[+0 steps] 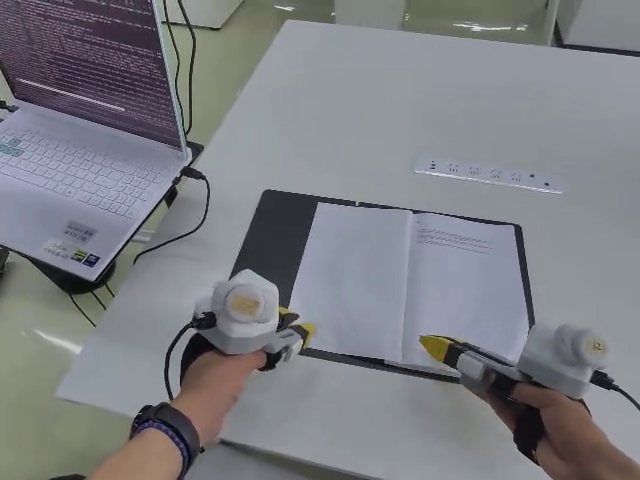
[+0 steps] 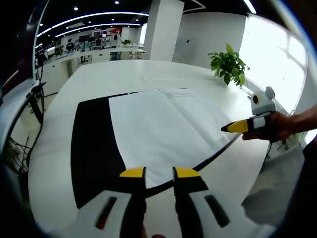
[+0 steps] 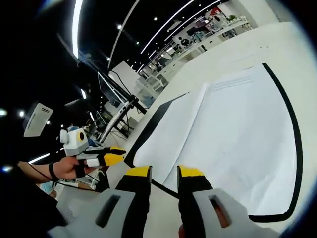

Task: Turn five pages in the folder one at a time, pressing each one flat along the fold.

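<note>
While the folder (image 1: 272, 240) lies open on the white table (image 1: 400, 90), with its black cover showing to the left of the pages (image 1: 355, 280), the left gripper (image 1: 302, 333) sits at its near left edge. The right gripper (image 1: 432, 347) points at its near right edge. Each has its jaws a narrow gap apart and holds nothing. A laptop (image 1: 80, 130) and its cable (image 1: 206, 200) stand to the left. A socket strip (image 1: 487, 174) lies beyond the folder.

The folder (image 1: 270, 240) is black and its pages (image 1: 350, 280) white, with faint grey print atop the right one. The tabletop (image 1: 400, 100) is white. The left gripper (image 2: 158, 173) and right gripper (image 3: 166, 171) are pale grey, with yellow-tipped black jaws. The laptop (image 1: 70, 180) is white, its screen (image 1: 90, 60) dark purple with pale text. The plant (image 2: 228, 63) is green.
</note>
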